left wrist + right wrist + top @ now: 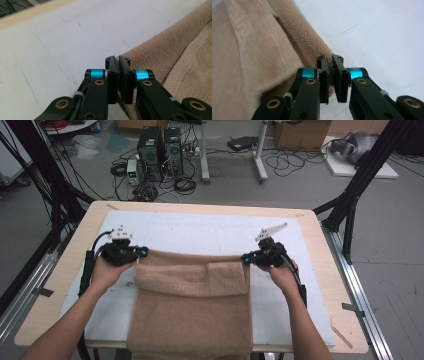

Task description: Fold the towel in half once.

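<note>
- Left gripper (141, 252) at 9 o'clock, right gripper (246, 258) at 3; fingers pinching 2 corners of the tan towel (192, 305)
- Towel's far edge stretched taut over the worktop (320, 250), likely for folding

Towel (192, 310) was tan/beige terry, with a woven geometric key-pattern band across the folded-over flap and a smoother ribbed stripe beside it in the left gripper view (190, 62). Mat (200, 232) was white, with faint bluish lines and small grey scuffs. Table (80, 235) was light wood-tone around the mat. Left gripper (141, 253) was black with cyan accents, brass-coloured pivot screws, grey plate on top. Right gripper (245, 258) was the same: black, cyan collars at the jaws, brass screws, grey plate. Cables were black. Floor (390, 245) was grey.
</note>
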The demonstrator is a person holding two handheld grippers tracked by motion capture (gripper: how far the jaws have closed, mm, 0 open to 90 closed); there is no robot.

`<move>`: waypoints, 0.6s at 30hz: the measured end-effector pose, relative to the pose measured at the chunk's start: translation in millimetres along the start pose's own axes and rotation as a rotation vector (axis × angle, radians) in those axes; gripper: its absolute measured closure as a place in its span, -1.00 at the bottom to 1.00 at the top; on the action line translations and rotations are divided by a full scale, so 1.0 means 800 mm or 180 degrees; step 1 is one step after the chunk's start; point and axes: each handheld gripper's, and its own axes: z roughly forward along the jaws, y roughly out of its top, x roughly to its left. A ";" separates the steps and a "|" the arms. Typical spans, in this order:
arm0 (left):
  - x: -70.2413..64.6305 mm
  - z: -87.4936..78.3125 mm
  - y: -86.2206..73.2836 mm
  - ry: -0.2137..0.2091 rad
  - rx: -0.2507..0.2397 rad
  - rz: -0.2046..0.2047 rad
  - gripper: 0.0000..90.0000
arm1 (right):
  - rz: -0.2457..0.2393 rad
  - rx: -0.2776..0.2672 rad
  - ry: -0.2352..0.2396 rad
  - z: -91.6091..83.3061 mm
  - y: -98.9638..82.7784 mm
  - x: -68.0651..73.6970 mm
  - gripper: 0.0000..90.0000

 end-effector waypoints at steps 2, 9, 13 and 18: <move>0.009 0.001 0.031 0.0089 -0.0045 0.0049 0.91 | -0.0012 -0.0041 -0.0152 -0.009 0.024 -0.014 0.88; 0.029 -0.004 0.114 0.0243 -0.0235 0.0093 0.89 | -0.0010 -0.0284 -0.0509 -0.047 0.090 -0.047 0.82; 0.035 0.009 0.097 0.0303 -0.0098 -0.0014 0.43 | 0.0246 -0.0268 -0.0574 -0.037 0.087 -0.062 0.26; 0.037 0.024 0.051 0.0137 -0.0015 -0.0184 0.36 | 0.0252 -0.0090 -0.0474 -0.011 0.063 -0.055 0.18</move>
